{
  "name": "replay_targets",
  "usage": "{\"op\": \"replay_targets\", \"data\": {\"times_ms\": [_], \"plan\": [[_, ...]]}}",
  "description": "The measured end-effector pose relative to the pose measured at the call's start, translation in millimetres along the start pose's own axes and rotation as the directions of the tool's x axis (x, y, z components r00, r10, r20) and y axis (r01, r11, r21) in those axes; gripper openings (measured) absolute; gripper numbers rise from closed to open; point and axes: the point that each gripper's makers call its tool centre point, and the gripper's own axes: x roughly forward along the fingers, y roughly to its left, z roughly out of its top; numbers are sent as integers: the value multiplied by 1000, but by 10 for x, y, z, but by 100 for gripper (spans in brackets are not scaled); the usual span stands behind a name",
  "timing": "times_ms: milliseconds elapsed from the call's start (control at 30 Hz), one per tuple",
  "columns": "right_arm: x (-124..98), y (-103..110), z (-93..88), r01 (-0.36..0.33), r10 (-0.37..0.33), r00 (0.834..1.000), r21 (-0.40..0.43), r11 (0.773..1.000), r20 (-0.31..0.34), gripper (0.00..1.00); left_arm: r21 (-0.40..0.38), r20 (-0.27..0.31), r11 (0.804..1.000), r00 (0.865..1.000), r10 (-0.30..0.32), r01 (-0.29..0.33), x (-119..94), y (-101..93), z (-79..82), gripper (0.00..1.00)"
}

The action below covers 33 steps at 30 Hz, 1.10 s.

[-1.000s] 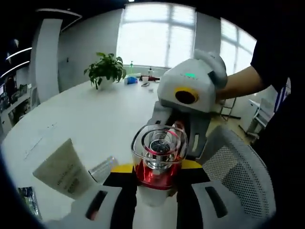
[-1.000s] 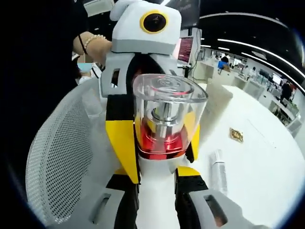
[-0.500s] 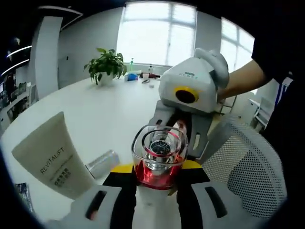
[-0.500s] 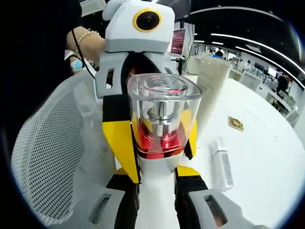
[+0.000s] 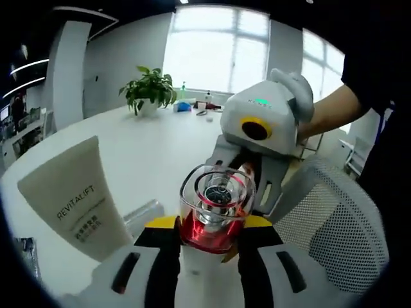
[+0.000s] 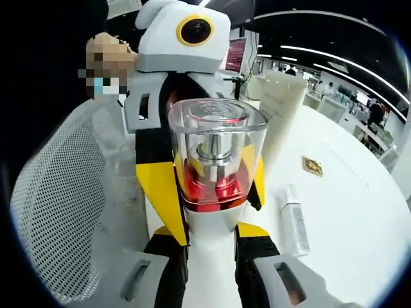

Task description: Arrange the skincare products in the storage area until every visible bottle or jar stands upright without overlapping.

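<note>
I hold a pump bottle with a clear square cap, red collar and white body between both grippers, above the white table. My left gripper has its yellow-and-black jaws closed on the white body just below the red collar; my right gripper is clamped on the same bottle from the opposite side, so each gripper faces the other across it. The bottle's long axis runs up out of both sets of jaws, cap uppermost as far as I can judge, though the tilt of the views leaves true vertical uncertain.

Taking the bottle as landmark: the beige tube stands on the table just beside it, toward my left gripper's outer side, and a small clear bottle lies on its side on the table beyond the tube's foot. A mesh chair sits on the other side.

I judge the setting-down must go straight along the bottle's axis, onto bare table apart from the tube; either gripper is equally near.
</note>
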Motion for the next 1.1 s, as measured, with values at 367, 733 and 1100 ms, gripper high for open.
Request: {"op": "replay_targets", "data": {"times_ms": [367, 733, 1100], "plan": [[6, -226, -25, 32, -32, 999, -3, 999, -25, 17, -73, -18, 994, 996, 84, -85, -300, 94, -207, 37], [72, -501, -32, 28, -30, 999, -33, 999, -34, 17, -173, -6, 958, 973, 230, -227, -790, 307, -410, 51], [136, -682, -17, 18, -22, 998, -70, 997, -62, 17, -285, -32, 876, 917, 397, -390, -1327, 437, -696, 69]]}}
